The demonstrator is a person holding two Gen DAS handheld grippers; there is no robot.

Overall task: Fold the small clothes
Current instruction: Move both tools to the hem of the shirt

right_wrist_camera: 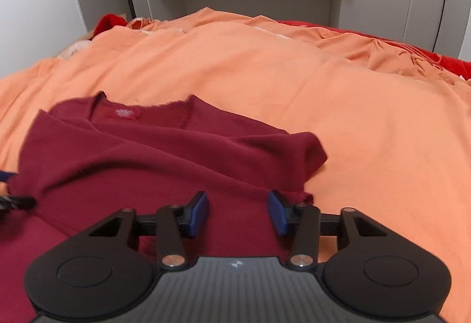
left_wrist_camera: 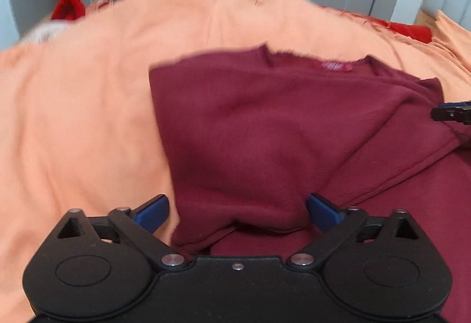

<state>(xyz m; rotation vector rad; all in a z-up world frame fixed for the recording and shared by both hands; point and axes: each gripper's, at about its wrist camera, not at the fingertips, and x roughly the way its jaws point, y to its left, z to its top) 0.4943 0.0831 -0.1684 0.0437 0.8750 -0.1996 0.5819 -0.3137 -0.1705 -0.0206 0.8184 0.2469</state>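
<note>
Maroon knit short-sleeved top lying collar-away on the orange bedsheet, partly folded, straight ahead of both tools. Left tool gaping wide, straddling the near folded edge, gripping nothing; right tool hovering half-spread, empty, nearer the right sleeve.

No legible text; pink neck label on the maroon garment too blurred to read.

My left view smears the maroon shirt; its neck label is unreadable, and its near hem hides behind my left gripper.
</note>
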